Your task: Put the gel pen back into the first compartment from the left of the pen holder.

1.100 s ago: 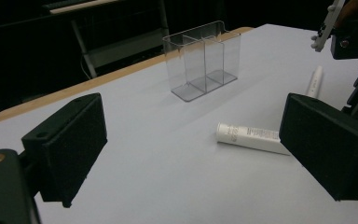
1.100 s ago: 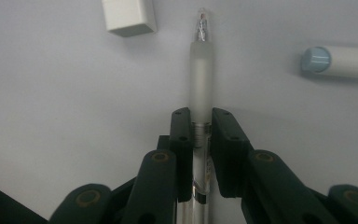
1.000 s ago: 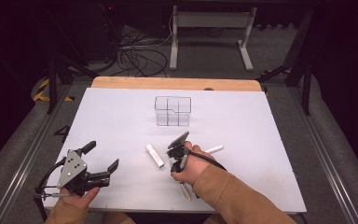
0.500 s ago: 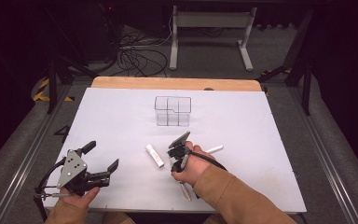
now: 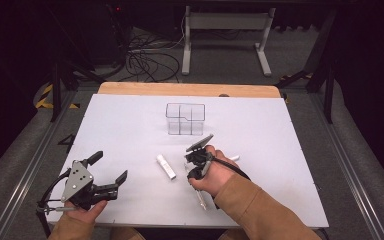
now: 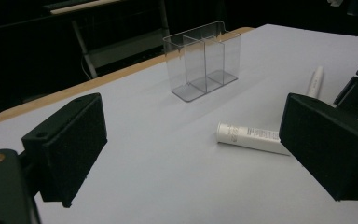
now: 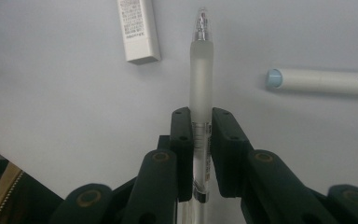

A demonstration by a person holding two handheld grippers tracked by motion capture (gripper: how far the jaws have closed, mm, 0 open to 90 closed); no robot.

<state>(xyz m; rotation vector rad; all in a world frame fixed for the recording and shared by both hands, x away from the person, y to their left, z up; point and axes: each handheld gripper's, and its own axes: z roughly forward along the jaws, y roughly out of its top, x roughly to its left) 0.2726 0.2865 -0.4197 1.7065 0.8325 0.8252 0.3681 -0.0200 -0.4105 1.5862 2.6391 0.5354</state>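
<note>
- We are working at a white table point(image 5: 130, 120) in a dark room.
- We are gripping a pen point(image 7: 200, 88) between the closed jaws of the right gripper point(image 7: 200, 154), low over the table, tip pointing away.
- We are seeing a white tube point(image 5: 165, 166) to its left and a marker point(image 7: 321, 80) to its right, both lying loose.
- We are holding the left gripper point(image 5: 111, 170) idle, jaws wide, nothing between them.
- We are judging the organizer point(image 5: 185, 119) still empty, so all three items are waiting to go in.
</note>
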